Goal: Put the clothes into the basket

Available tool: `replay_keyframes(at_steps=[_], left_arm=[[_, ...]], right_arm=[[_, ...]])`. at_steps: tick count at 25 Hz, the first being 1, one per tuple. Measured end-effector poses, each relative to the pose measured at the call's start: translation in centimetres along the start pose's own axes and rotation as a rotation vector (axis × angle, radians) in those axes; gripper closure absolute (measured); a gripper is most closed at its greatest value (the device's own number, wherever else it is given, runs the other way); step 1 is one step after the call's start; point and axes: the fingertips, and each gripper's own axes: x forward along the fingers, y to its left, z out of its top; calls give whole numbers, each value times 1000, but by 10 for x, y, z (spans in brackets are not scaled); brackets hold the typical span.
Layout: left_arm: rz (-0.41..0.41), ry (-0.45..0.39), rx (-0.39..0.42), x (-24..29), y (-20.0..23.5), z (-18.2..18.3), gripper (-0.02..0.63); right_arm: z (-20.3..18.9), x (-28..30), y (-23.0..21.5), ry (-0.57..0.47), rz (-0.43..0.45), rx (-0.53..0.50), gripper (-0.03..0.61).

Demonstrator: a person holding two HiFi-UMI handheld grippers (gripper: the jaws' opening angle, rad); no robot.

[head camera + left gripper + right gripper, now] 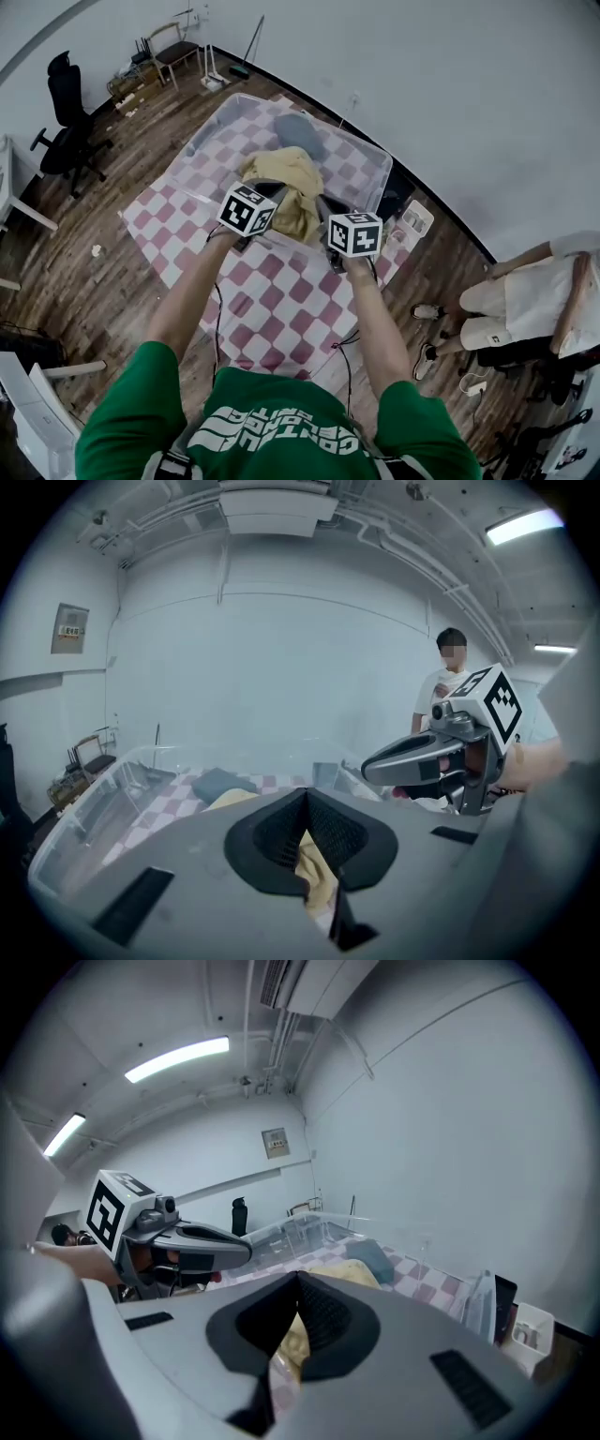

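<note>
Wooden floorboards [84, 281] carry a red-and-white checked cloth [281, 300], and over it a person in a green shirt [272, 422] holds out both arms.

The left gripper [272, 191] is closed: in the left gripper view its black pads meet [307, 829] and pinch a fold of a crumpled yellow garment [317, 872], which hangs down below them. The right gripper [323, 208] is closed in the same way: in the right gripper view its jaws press together [298, 1312] on another fold of that fabric [292, 1342]. The two grippers sit side by side, near each other, each showing in the other's view, with the right gripper [441, 757] to the right and the left gripper [178, 1241] to the left.

Between them the yellow garment [286, 183] is bunched and lifted above the near side of a clear plastic basket [202, 138] that stands on the checked cloth. Whether its lower folds touch the basket cannot be told. On the far side of the basket's floor lies a grey-blue folded garment [300, 131], apart from the yellow one.

A black office chair [66, 122] stands far to the left on the floorboards, and a second person [525, 295] sits at the right, beside the white wall [450, 84].
</note>
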Motion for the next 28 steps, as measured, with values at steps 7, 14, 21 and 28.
replay_keyframes(at_steps=[7, 14, 21, 28], left_arm=[[-13, -59, -40, -39, -59, -28, 611], [12, -101, -83, -74, -106, -53, 611], [55, -113, -151, -98, -149, -88, 611], [96, -142, -208, -118, -181, -113, 611]], right_arm=[[-34, -51, 28, -13, 38, -1, 569], [-69, -98, 55, -16, 88, -36, 569], [-101, -142, 74, -25, 157, -80, 569], [-140, -171, 88, -4, 220, -93, 569]])
